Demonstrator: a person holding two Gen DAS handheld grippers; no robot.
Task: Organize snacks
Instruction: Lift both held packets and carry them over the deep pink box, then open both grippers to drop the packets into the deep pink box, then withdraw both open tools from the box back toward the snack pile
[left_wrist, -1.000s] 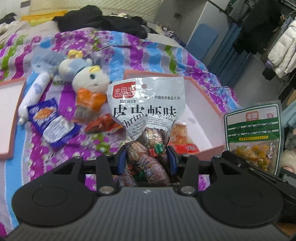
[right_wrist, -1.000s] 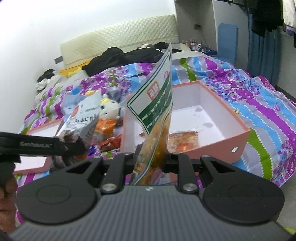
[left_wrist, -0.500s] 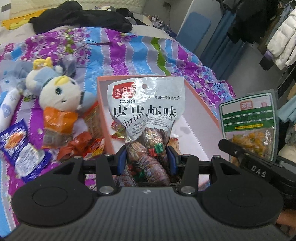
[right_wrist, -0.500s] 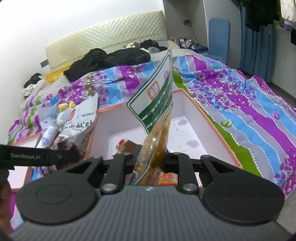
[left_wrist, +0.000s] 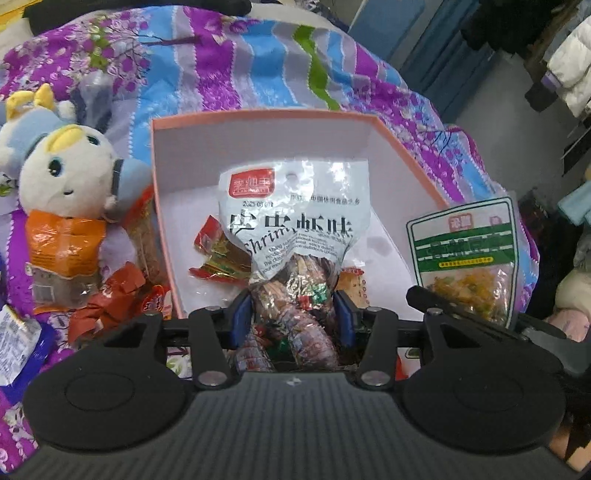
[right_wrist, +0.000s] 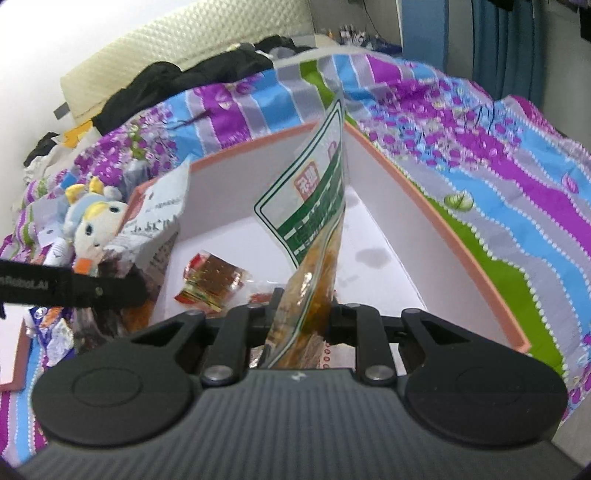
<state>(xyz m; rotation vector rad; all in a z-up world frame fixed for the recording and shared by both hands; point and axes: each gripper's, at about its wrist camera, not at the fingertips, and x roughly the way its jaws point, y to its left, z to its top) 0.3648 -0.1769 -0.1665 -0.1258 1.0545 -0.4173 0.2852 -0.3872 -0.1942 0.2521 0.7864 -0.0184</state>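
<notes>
My left gripper (left_wrist: 291, 317) holds a silver shrimp snack bag (left_wrist: 295, 218) upright between its blue pads, low over the near end of the pink box (left_wrist: 258, 114). Its jaws are opening, and the pads still touch the bag's sides. My right gripper (right_wrist: 301, 314) is shut on a green-and-white pouch (right_wrist: 314, 210) of yellow snack, edge-on above the same box (right_wrist: 443, 221). In the left wrist view that pouch (left_wrist: 465, 251) hangs at the right, just outside the box wall. Red-and-gold packets (left_wrist: 218, 254) lie on the box floor.
A white-and-blue plush toy (left_wrist: 66, 177) leans against the box's left wall, with loose red and orange packets (left_wrist: 118, 291) in front of it. The box stands on a striped purple bedspread (right_wrist: 480, 166). A pink lid (right_wrist: 14, 365) lies at far left and dark clothes (right_wrist: 184, 81) near the headboard.
Both grippers have moved forward and down with their bags, so the box now fills both views. The shrimp bag now hangs over the box floor, and the left pads stand slightly wider.
</notes>
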